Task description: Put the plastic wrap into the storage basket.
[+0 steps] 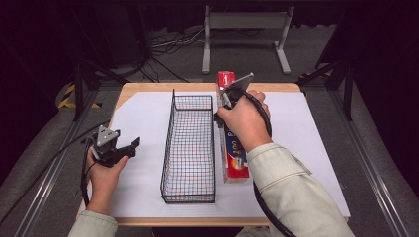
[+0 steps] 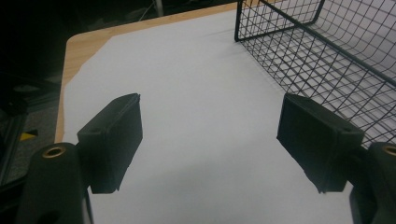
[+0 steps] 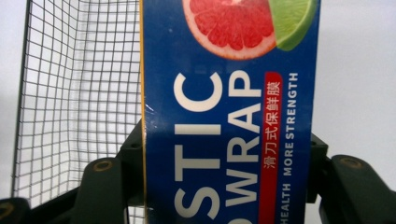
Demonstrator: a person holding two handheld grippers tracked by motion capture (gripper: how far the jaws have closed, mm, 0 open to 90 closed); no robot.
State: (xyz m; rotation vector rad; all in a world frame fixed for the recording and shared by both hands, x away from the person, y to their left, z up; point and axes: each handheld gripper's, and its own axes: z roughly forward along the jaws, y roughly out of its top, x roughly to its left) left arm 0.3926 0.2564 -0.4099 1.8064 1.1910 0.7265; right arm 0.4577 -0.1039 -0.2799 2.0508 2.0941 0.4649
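The right gripper [image 3: 224, 154] clamps a blue box [image 3: 229, 116] reading "STIC WRAP" ("MORE STRENGTH" alongside) beside the wire basket [image 1: 190, 148], while the left gripper [image 2: 210, 140] gapes wide, holding nothing

High view: fixed overhead at the 6 o'clock side, facing 12 o'clock and down, far. Left gripper view: low, near the white sheet [image 2: 196, 116], facing roughly 1 o'clock. Right gripper view: very close. All three share the wire basket [image 1: 190, 148] [image 2: 317, 51] [image 3: 79, 88].
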